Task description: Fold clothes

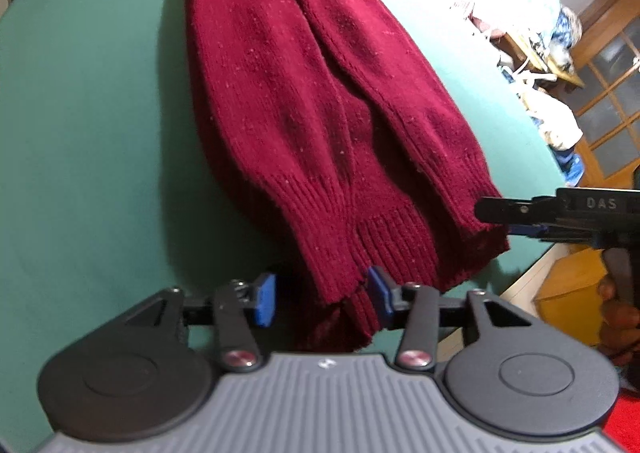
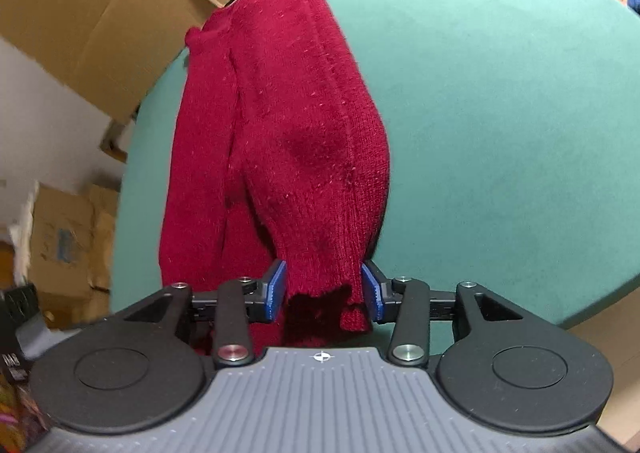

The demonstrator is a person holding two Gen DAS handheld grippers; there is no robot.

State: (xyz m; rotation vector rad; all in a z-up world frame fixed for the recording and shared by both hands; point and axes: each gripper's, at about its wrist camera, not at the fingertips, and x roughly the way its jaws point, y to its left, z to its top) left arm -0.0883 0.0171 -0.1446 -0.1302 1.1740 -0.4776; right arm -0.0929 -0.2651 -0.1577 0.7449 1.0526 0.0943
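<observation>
A dark red knitted sweater (image 1: 304, 105) lies lengthwise on a green-covered table (image 1: 88, 125), both sleeves folded in over the body, its ribbed hem reaching the near edge. The left gripper (image 1: 322, 301) stands with its jaws apart at the hem's left corner; the fabric brushes only its right pad, so nothing is pinched. The right gripper (image 2: 324, 291), at the right corner, also has its jaws apart, the knit bunched loosely between the blue pads without being pressed. The risk from here, as it looks: the hem overhangs the near edge, and with neither corner gripped it could slide off or sag, and a careless re-grip might catch one layer only and pull the folded sleeves askew. The table covering is smooth and otherwise bare; cardboard boxes (image 2: 92, 1) stand beyond its far-left edge, and a cluttered, brightly lit room with wooden panelled doors (image 1: 612, 101) opens to the right.
</observation>
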